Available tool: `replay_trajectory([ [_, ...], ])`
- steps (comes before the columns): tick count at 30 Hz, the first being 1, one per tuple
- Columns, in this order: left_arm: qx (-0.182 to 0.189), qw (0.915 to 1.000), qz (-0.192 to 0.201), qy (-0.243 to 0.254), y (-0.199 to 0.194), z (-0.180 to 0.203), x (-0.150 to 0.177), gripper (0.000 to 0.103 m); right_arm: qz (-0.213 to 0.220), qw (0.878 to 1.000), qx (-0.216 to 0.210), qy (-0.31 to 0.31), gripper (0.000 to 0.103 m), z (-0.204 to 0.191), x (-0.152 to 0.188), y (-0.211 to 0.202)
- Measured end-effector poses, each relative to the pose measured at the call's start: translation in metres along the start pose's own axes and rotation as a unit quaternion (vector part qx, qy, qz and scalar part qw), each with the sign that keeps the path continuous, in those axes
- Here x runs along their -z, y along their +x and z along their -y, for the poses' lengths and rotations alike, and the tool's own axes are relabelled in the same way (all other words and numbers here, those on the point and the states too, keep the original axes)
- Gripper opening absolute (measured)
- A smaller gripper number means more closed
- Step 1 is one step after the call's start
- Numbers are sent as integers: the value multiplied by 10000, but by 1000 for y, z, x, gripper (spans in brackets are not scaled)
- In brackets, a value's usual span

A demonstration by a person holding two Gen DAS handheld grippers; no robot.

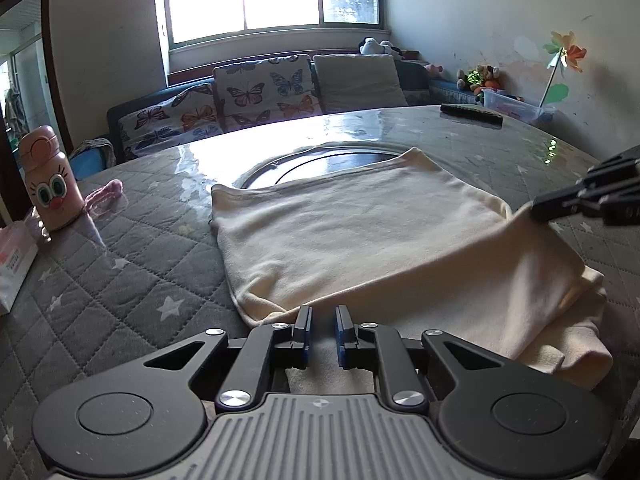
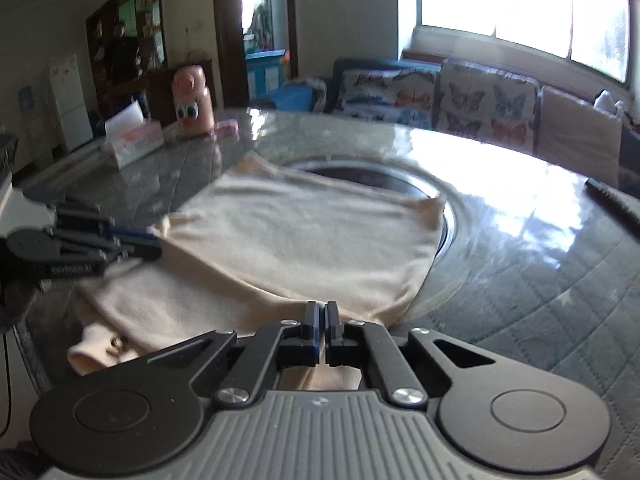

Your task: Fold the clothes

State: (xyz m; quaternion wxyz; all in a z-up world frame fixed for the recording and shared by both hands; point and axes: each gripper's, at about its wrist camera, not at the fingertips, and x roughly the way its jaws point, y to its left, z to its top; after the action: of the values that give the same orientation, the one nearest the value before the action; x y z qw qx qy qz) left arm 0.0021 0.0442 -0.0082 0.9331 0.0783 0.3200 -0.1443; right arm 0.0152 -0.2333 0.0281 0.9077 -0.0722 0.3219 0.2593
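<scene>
cream garment (image 1: pixel 360 236) in right gripper (image 2: pixel 323 312)

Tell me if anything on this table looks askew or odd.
The cream garment lies partly over the round dark inset in the table rather than on flat cloth. Its near end is bunched, with a loose cuff sticking out. Nothing looks spilled or damaged.

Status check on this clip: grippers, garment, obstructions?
Left gripper jaws slightly apart at near hem. Right gripper shut on cream garment, lifting its edge. Pink bottle and tissue box stand aside.
</scene>
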Motion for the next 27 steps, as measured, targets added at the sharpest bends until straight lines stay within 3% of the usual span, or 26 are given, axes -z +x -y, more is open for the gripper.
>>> replay_trajectory([
  [2,3,10000,6,-41,0,-1,0,14,98,9999,27,13,2,0,-2,-3],
  [8,-13,10000,1,-30,-2,-1,0,15,-292,9991,88,281,5,13,8,24],
  [15,-31,10000,1,-59,-1,0,-1,15,-10,9999,-72,-88,13,0,-1,9],
  [17,-40,9999,0,-92,-2,2,-2,16,-48,9997,-196,-147,22,-6,-1,15],
  [21,31,9999,87,-84,-9,9,-5,23,-120,9987,-426,-252,23,-19,0,26],
  [23,134,9998,158,-38,-10,16,-9,27,-131,9982,-507,-301,32,-24,0,32],
  [27,203,9997,136,31,1,24,-13,29,-165,9966,-599,-545,38,-36,1,41],
])
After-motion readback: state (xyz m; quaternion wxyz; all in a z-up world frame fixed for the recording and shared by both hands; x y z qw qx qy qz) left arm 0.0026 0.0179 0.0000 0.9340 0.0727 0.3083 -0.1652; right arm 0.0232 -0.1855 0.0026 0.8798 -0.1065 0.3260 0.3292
